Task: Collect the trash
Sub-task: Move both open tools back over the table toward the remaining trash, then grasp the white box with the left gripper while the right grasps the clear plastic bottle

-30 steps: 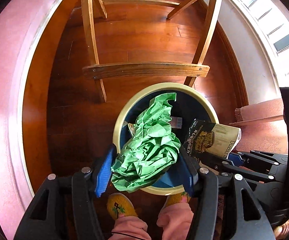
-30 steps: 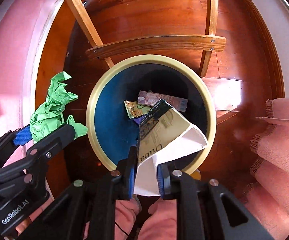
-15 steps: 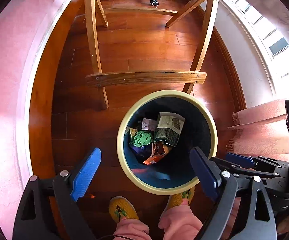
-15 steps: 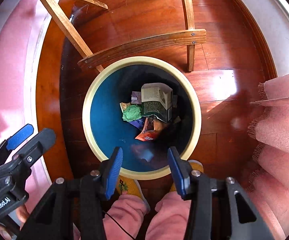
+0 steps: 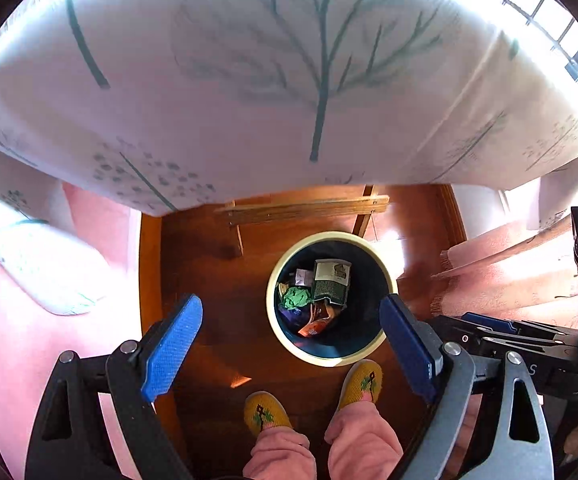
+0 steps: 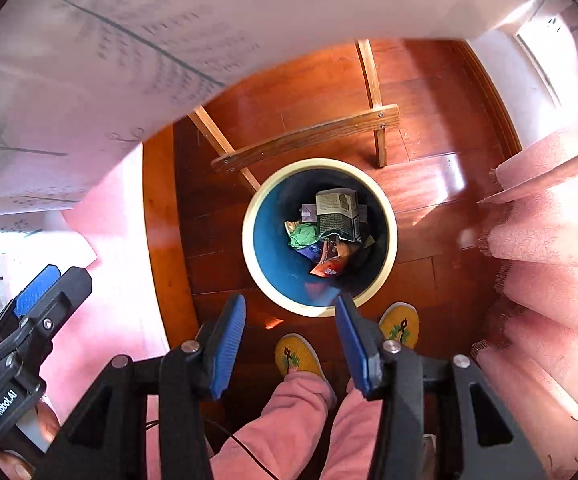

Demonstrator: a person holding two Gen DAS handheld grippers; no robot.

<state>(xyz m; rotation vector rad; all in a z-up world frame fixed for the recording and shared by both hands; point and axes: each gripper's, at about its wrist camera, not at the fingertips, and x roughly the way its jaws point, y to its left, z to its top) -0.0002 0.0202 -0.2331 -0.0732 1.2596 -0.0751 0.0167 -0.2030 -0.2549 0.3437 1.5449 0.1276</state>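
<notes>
With both the left gripper (image 5: 289,344) and right gripper (image 6: 291,344) spread wide and empty, we should swing clear of the bin (image 5: 385,280) at frame centre and hunt more trash.

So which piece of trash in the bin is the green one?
The crumpled paper ball, on the left of the pile in the bin. The carton beside it is flat and printed; the wrapper is orange.

Left gripper (image 5: 291,338) hangs wide open, blue pads (image 5: 172,348) spread at 8 and 4 o'clock, nothing between them. Right gripper (image 6: 291,340) is parted too, narrower, empty. Both point straight down; the person's 2 slippered feet (image 5: 265,414) show at 6 o'clock, pink trouser legs (image 6: 289,420) below.
</notes>
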